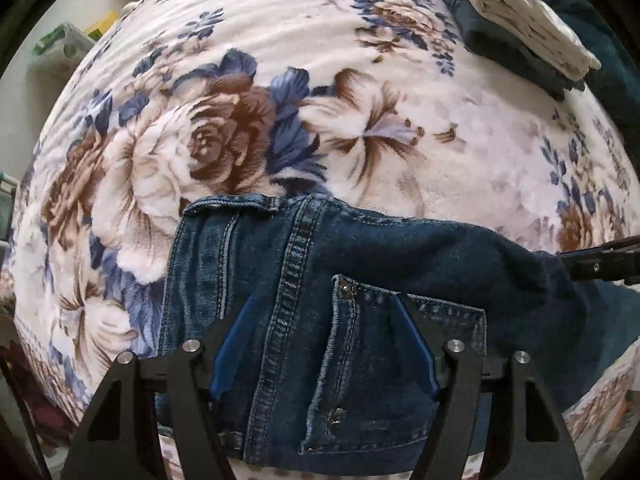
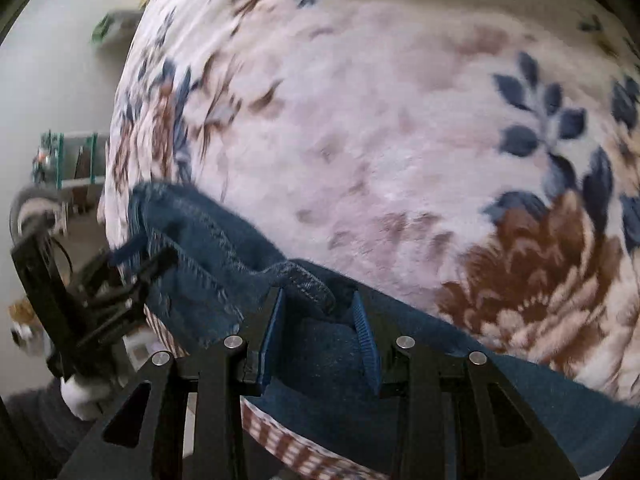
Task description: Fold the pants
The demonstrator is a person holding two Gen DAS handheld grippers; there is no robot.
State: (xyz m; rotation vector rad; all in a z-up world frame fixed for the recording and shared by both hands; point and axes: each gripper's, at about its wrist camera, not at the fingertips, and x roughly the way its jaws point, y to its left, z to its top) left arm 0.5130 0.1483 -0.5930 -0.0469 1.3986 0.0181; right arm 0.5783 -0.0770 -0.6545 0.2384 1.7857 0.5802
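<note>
Dark blue jeans [image 1: 320,280] lie on a floral blanket [image 1: 360,128] near the bed's front edge, waistband and back pocket toward the left wrist camera. My left gripper [image 1: 324,304] stands wide open with the pocket and seam area between its blue pads [image 1: 236,348]. In the right wrist view the jeans [image 2: 224,248] show their fuzzy lining and a belt loop. My right gripper [image 2: 318,300] is part open around that fabric edge, fingers apart. The left gripper also shows in the right wrist view [image 2: 136,268].
A folded cream cloth [image 1: 528,16] lies on a folded dark teal garment [image 1: 500,44] at the far right of the bed. Beside the bed's left edge are the floor, a green shelf rack [image 2: 72,160] and small bins [image 1: 68,48].
</note>
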